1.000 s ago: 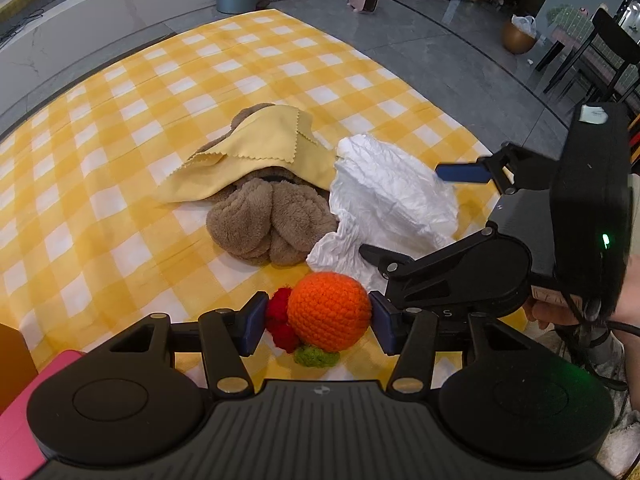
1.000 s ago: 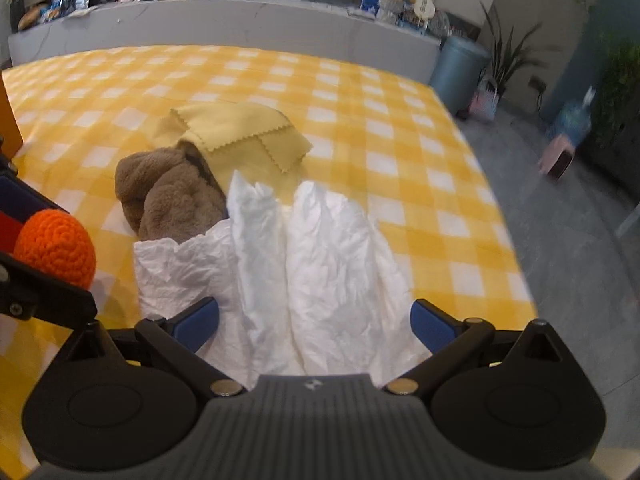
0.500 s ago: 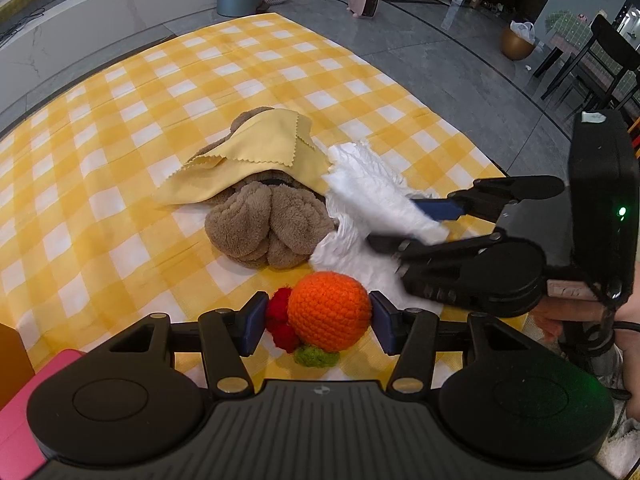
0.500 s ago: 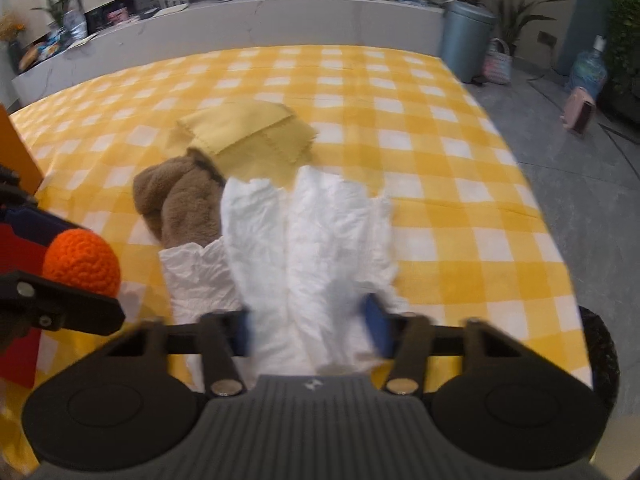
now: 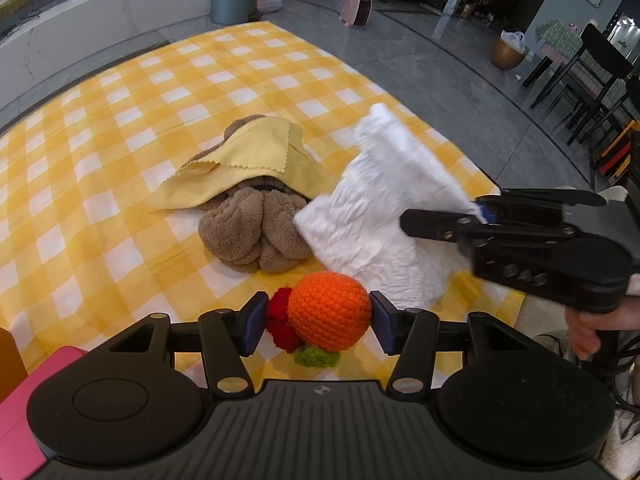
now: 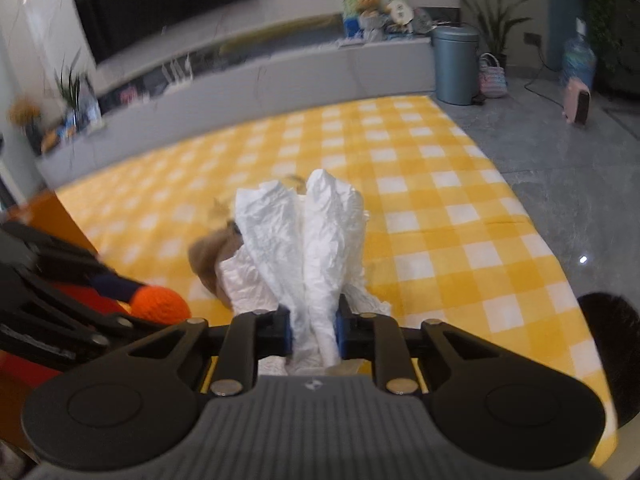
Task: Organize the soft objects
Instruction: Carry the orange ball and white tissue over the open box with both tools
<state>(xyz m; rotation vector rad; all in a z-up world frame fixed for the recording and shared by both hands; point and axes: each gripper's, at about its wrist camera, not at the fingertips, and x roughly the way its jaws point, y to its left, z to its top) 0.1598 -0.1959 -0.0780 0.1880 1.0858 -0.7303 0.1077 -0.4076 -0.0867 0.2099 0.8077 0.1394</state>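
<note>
Right gripper [image 6: 313, 334] is pinched tight on the white crinkled sheet [image 6: 308, 248], jaws squeezing a bunched fold near its lower edge, and most of it stands up off the yellow checked table [image 5: 100, 184], just right of the brown plush towel [image 5: 256, 236]. That sheet looks feather-light and papery, creased all over, floppy. It droops and fans out above the pinch, so a grab on a gathered fold like this one seems the right call; a single thin layer could tear or slip out.

Over on the left, the left gripper [image 5: 318, 322] has its jaws pressed against the sides of the orange crocheted ball [image 5: 329, 311], holding it just in front of the brown plush towel. The ball is round, knitted, springy, with red [image 5: 280, 322] and green [image 5: 316, 357] yarn bits hanging beside and beneath it. It should squash a little under pressure and grip well thanks to the nubby yarn. A hold across its widest middle looks safest.

The brown plush towel itself is thick, fleecy, rolled into fat lobes, probably the heaviest piece here. Draped over its far side lies a yellow cloth [image 5: 244, 164], thin, smooth, zigzag-edged. That one likely slides off easily; pinch a corner.
</note>
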